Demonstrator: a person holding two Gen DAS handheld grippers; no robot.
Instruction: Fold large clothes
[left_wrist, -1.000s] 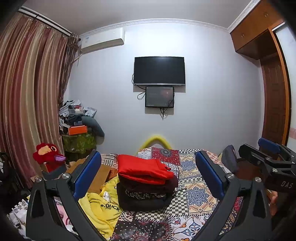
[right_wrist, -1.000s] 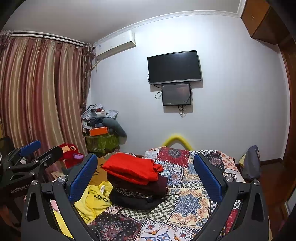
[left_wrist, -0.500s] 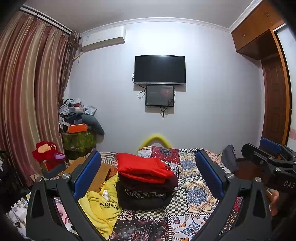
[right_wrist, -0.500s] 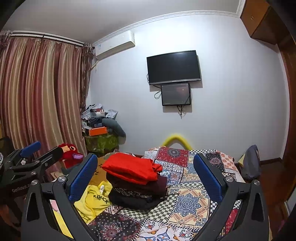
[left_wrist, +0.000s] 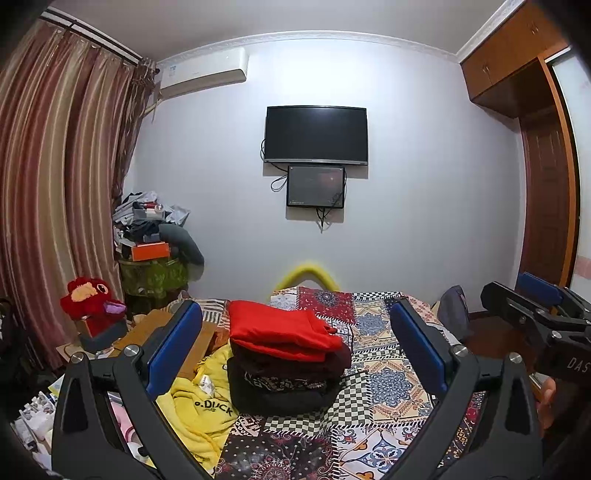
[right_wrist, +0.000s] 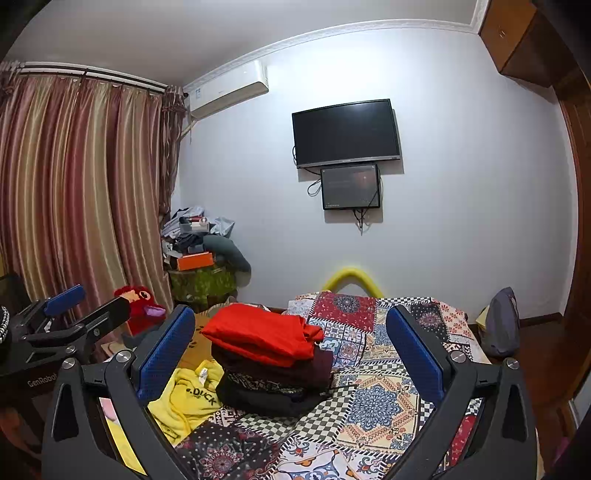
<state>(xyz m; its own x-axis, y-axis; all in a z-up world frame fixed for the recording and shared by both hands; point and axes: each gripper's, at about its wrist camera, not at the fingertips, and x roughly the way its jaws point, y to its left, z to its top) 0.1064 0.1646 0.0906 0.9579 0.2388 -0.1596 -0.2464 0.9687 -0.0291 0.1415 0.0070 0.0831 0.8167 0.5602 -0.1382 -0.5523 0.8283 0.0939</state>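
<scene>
Both tongs hung wide open, nothing between the blue pads! The left gripper was raised over the bed, jaws spread far apart and gripping nothing, and the right gripper matched it, fully spread and empty too. From the left wrist view the right gripper poked in at 3 o'clock; from the right wrist view the left gripper sat at 9 o'clock.

Straight ahead at 12 o'clock, framed between the pads, stood the stack of folded clothes: a red piece on top, a maroon layer under it, a patterned layer, then black at the bottom. It rested on the patchwork quilt, well apart from either gripper. Touching its base at 8 o'clock lay the yellow garment, crumpled and unfolded, lettering showing, partly behind the left pad.

Further out at 10 o'clock a red plush toy sat by the striped curtain, with a cluttered pile beyond it. A TV hung on the far wall at 12, a smaller screen just under it, an air conditioner up at 11
</scene>
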